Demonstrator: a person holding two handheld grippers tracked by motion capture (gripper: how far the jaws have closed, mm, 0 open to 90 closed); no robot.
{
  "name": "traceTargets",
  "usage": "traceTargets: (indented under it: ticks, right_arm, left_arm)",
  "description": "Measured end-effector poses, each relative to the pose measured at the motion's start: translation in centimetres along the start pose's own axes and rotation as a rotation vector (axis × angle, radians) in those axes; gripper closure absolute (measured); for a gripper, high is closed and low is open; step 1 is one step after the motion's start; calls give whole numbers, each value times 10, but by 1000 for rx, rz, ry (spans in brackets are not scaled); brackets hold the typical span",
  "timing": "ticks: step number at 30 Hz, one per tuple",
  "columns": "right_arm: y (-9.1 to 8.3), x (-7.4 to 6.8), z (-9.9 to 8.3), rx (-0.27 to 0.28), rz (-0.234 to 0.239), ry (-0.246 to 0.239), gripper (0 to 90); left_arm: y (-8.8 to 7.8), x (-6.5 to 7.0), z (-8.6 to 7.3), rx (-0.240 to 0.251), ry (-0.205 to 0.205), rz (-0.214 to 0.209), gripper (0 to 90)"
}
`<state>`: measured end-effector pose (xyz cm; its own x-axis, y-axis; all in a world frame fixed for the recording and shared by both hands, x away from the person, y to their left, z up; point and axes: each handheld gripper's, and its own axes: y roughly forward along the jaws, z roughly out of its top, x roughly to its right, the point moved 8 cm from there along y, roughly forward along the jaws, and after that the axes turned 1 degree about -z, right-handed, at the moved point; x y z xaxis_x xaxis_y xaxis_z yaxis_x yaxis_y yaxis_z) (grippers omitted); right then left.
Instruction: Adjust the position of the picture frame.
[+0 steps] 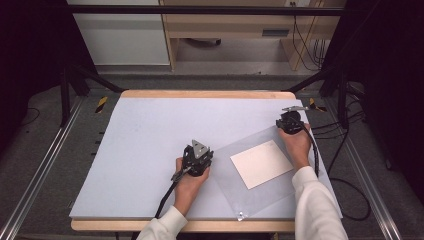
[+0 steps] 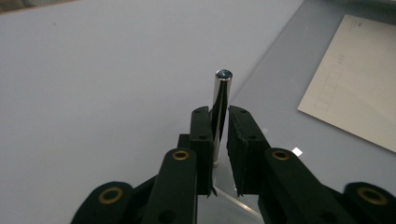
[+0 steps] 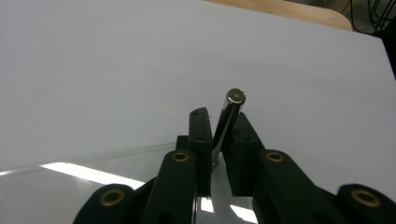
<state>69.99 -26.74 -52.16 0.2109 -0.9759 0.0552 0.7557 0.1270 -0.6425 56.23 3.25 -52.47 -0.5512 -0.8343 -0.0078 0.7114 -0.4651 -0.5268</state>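
Each gripper pinches a slim, polished metal pin: the left gripper (image 2: 219, 122) clamps the left pin (image 2: 221, 93) at the near-left corner of a clear plastic sheet (image 1: 260, 192), the right gripper (image 3: 218, 125) the right pin (image 3: 229, 114) at its far-right corner. The pins are smooth and round, so either could probably slip or tilt between the black pads. The glossy sheet, lying flat on the matte pale table (image 1: 145, 140) over a white card (image 1: 261, 163), might then skew.

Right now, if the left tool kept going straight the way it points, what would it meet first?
Probably nothing but the bare pale table cover. The left tool, shut on a metal pin, points past the clear sheet on its right, though depth is hard to judge.
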Motion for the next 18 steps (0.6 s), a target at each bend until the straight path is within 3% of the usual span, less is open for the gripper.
traceTargets:
  ticks: [8, 10, 18]
  right_arm:
    - [0, 0, -1, -9, 8, 6, 852]
    - [-1, 1, 0, -12, 13, 22, 855]
    - [-8, -1, -1, -47, 22, 6, 857]
  left_arm:
    - [1, -1, 0, -7, 10, -1, 846]
    - [0, -2, 1, -16, 4, -15, 848]
    - [-4, -6, 2, -42, 8, -52, 849]
